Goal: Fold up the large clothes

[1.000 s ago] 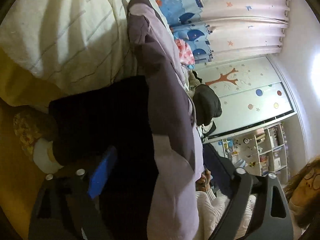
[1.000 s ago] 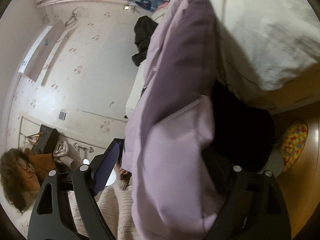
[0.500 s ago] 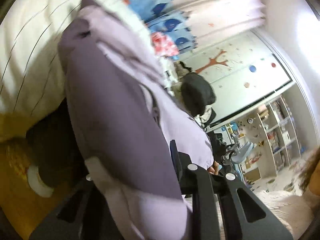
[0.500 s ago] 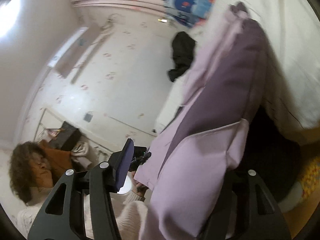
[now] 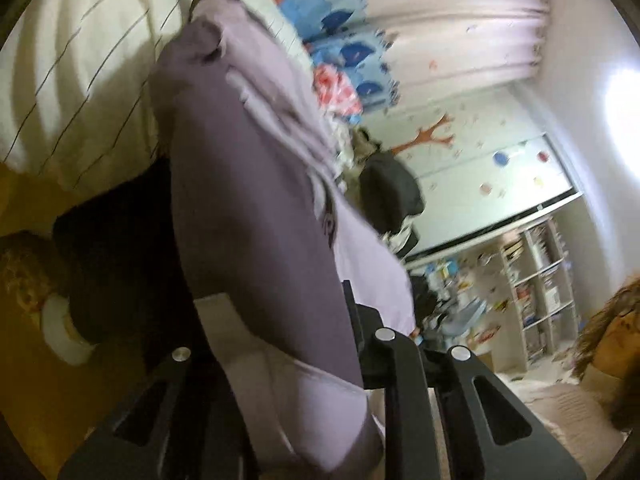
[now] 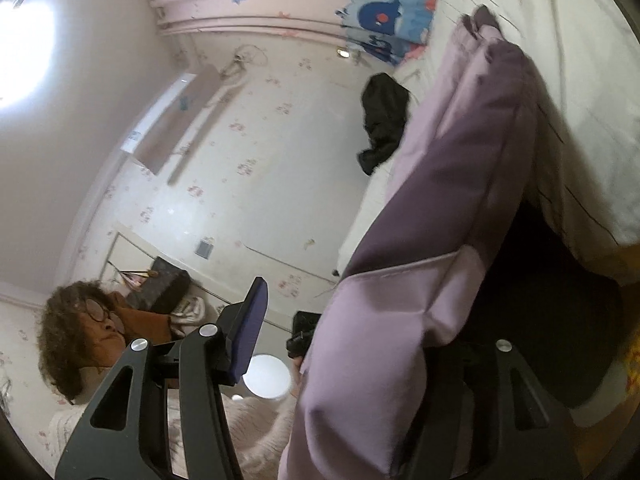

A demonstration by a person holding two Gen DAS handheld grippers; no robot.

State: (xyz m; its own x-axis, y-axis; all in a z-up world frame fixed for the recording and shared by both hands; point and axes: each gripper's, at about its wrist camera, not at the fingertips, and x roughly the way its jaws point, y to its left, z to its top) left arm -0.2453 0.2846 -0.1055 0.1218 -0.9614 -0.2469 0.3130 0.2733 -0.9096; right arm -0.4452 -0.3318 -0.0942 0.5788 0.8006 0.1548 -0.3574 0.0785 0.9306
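Striped bedding and star curtains fill the background behind my purple coat, which runs from the bed edge to both tools. My left gripper is clamped tight on its hem. My right gripper has fabric across it, blue pad clear; I cannot tell if it grips

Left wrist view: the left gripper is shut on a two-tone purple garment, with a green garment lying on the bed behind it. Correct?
Not quite. The left gripper is shut on the two-tone purple garment, but the garment on the bed behind it is black, not green. The left wrist view shows it, and the right wrist view confirms it.
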